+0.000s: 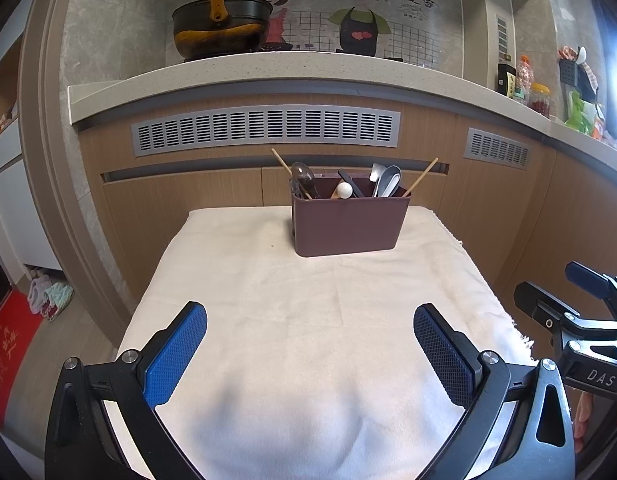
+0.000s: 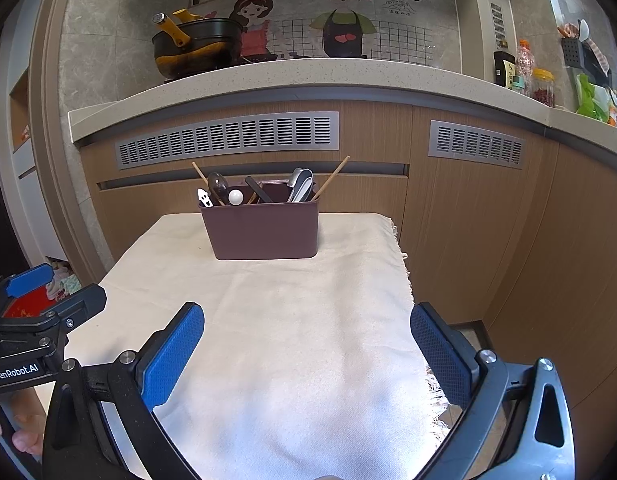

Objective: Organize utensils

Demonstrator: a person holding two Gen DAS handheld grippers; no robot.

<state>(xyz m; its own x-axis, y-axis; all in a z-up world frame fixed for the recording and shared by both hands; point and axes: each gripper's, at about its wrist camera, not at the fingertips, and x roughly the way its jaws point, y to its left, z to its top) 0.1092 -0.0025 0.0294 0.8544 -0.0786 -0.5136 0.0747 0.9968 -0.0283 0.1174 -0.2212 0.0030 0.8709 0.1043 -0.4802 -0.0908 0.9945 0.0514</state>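
A brown utensil holder (image 1: 350,226) stands at the far end of a cloth-covered table (image 1: 308,320); it also shows in the right wrist view (image 2: 264,230). It holds chopsticks (image 1: 420,176), metal spoons (image 1: 388,182), a black utensil (image 1: 350,184) and a white ball-topped piece (image 1: 344,190). My left gripper (image 1: 310,328) is open and empty above the near part of the cloth. My right gripper (image 2: 307,328) is open and empty over the cloth's near right side. Each gripper appears at the edge of the other's view.
A kitchen counter (image 1: 268,72) with wooden cabinets runs behind the table, with a black and yellow pot (image 1: 220,28) on it. Bottles and jars (image 2: 524,68) stand on the counter at the right. A red mat (image 1: 8,356) and slippers lie on the floor at the left.
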